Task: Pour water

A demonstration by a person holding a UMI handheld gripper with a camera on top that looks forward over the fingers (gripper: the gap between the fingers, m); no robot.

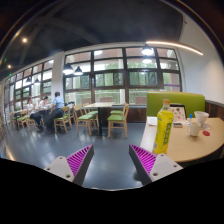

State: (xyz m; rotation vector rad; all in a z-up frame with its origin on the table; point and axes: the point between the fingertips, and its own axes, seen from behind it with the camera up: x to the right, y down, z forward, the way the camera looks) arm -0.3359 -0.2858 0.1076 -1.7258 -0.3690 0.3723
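A: Gripper (112, 160) status?

B: Fingers spread wide, nothing between them. Magenta pads (80, 158) on the inner faces, both visible, only bare floor (100, 150) showing in the gap.

A: Where's the bottle?

B: Yellow-green bottle (164, 128) with a green cap, upright on the round light-wood table (200, 146), off to the right of the right finger and a bit beyond it. Not touched by either finger.

A: Anything else on that table?

B: White cups (197, 122) clustered behind and right of the bottle; can't tell the exact count. Something small and white further back, too blurry to name.

A: Surface?

B: Pale wood top, curved edge near the right finger. Bottle stands close to that near edge.

A: Room?

B: Cafeteria-type hall. Grey glossy floor. Big windows (120, 70) across the back wall, trees outside. Ceiling dark with a long strip light (172, 47) and a few spot lights. Green booth seat (175, 103) behind the round table. Mid-room a wooden table with green-seated chairs (118, 120). Far left, people seated (55, 105) at another table by the windows.

A: Gripper low or high?

B: Roughly level with the table top, pointing out into the room.
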